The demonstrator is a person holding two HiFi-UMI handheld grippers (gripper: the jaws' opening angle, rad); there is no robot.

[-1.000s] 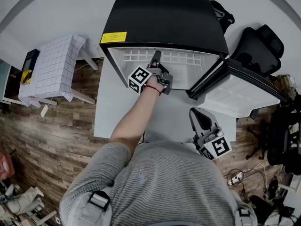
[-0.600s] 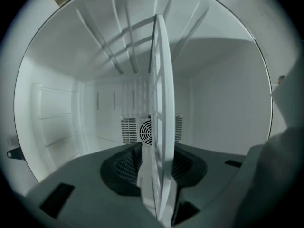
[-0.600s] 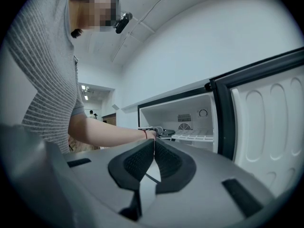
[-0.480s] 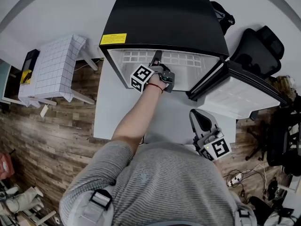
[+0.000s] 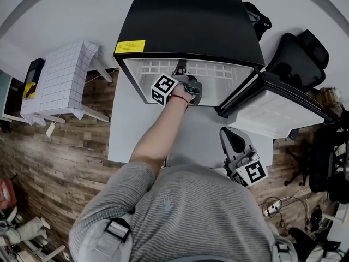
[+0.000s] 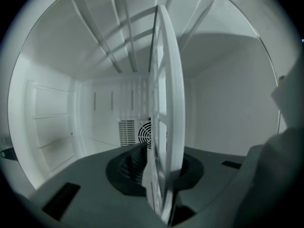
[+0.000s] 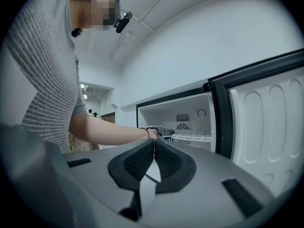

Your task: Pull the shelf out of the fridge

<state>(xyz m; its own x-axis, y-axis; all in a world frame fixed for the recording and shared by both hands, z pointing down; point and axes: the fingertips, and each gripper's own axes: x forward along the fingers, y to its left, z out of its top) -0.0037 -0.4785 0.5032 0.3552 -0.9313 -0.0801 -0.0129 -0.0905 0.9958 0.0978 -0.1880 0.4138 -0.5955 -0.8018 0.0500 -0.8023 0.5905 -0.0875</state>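
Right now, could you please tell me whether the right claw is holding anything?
No, the right claw has its jaws pressed together with nothing between them.

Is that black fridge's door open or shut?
Open: the black fridge shows its white inside in the head view, and its white-lined door stands swung out to the right.

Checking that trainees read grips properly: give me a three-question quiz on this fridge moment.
1. True or false: the right gripper holds the shelf.
2. The fridge door is: A shut, B open, C taken off.
3. What stands between the left gripper's jaws?
Key: 1 false, its jaws are together and empty. 2 B. 3 the shelf's front edge; the jaws have just been closing on it and now clamp it.
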